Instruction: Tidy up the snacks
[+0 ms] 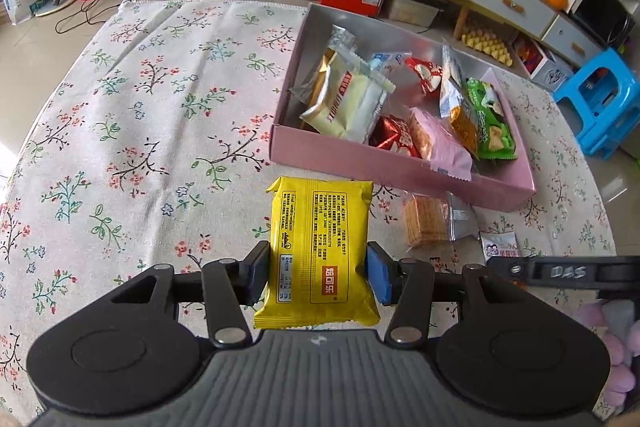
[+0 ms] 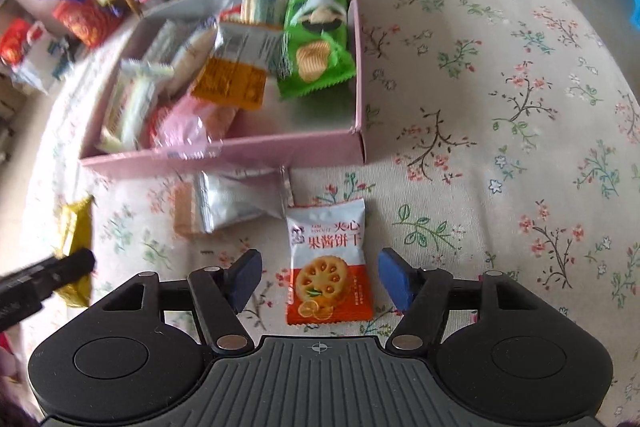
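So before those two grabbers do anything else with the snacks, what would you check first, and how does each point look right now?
1. Left gripper holds the yellow packet firmly: ok, fingers press both sides.
2. Right gripper free to pick: ok, open.
3. Orange-and-white biscuit packet sits between the right fingers: ok, untouched, flat on the tablecloth.
4. Room in the pink box for more: ok, bare floor at its near right corner.
5. Clear cracker packet out of the way: ok, beside the biscuit packet.
6. Yellow packet clear of the cloth: cannot tell.
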{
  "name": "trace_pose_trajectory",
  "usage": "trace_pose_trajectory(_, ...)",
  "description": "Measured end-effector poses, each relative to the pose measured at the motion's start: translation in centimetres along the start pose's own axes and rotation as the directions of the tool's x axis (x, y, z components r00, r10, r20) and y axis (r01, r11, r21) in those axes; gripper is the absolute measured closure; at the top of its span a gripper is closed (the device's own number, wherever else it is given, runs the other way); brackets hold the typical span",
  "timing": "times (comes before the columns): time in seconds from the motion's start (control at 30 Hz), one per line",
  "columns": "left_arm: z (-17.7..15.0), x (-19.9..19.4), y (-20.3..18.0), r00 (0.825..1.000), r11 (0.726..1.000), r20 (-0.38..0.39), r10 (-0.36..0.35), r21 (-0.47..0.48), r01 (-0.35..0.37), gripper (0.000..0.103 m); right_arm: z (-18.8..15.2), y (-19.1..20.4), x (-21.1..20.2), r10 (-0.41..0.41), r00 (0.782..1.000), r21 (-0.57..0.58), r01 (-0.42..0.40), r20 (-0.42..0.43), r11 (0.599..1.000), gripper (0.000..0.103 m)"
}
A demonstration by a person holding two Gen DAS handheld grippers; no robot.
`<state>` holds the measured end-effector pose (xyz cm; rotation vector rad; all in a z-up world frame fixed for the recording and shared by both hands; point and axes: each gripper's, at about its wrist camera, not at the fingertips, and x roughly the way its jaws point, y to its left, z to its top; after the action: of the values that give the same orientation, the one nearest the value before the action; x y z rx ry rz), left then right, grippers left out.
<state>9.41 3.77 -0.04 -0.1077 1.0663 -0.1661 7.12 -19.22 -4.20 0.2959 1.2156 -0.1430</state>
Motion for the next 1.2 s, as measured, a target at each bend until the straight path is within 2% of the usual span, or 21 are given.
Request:
trace_pose_trajectory(0.13, -0.2, 0.0, -0.6, 1.0, 1.0, -0.001, 0.0, 0.021, 0.0, 0.056, -0.6, 1.4, 0.8, -0.083, 0.996, -0.09, 0.085, 0.026, 0.992, 0.037)
trace_pose_trajectory(0.2, -0.2, -0.1, -0.8, 1.0, 0.999, 0.002, 0.005, 0.037, -0.006, 0.056, -0.9, 1.9, 0.8, -0.112, 0.993, -0.124, 0.117, 0.043, 0.985, 0.046)
trace_pose_trajectory(0.23, -0.3, -0.1, -0.9, 1.0, 0.999, 0.004, 0.007, 0.043, -0.007, 0.056, -0.9, 2.1, 0.7, -0.115, 0.992, -0.137, 0.121, 0.053, 0.983, 0.061)
trace_pose_trajectory(0.47, -0.3, -0.2, -0.7, 1.0, 0.999, 0.01, -0.009, 0.048, 0.008, 0.056, -0.1, -0.5, -0.7, 0.014, 1.0, 0.013, -0.014, 0.019, 1.0, 0.064)
trace_pose_trajectory(0.63, 0.1, -0.4, -0.7, 0.998, 0.998, 0.042, -0.036, 0.045, 0.034, 0.056, 0.4, -2.9, -3.0, 0.102, 0.993, 0.12, -0.11, 0.066, 0.987, 0.064)
trace_pose_trajectory(0.77, 0.9, -0.4, -1.3, 0.994, 0.997, 0.088, -0.059, 0.048, 0.055, 0.056, 1.1, -4.1, -4.7, 0.175, 0.974, 0.187, -0.201, 0.146, 0.962, 0.064)
trace_pose_trajectory(0.93, 2.1, 0.0, -1.9, 0.983, 0.995, 0.158, -0.093, 0.04, 0.088, 0.056, 2.5, -4.9, -5.0, 0.22, 0.943, 0.22, -0.276, 0.249, 0.936, 0.064)
trace_pose_trajectory(1.2, 4.5, 1.9, -2.9, 0.967, 0.991, 0.218, -0.132, 0.04, 0.126, 0.056, 5.1, -4.5, -2.9, 0.276, 0.916, 0.212, -0.343, 0.292, 0.915, 0.064)
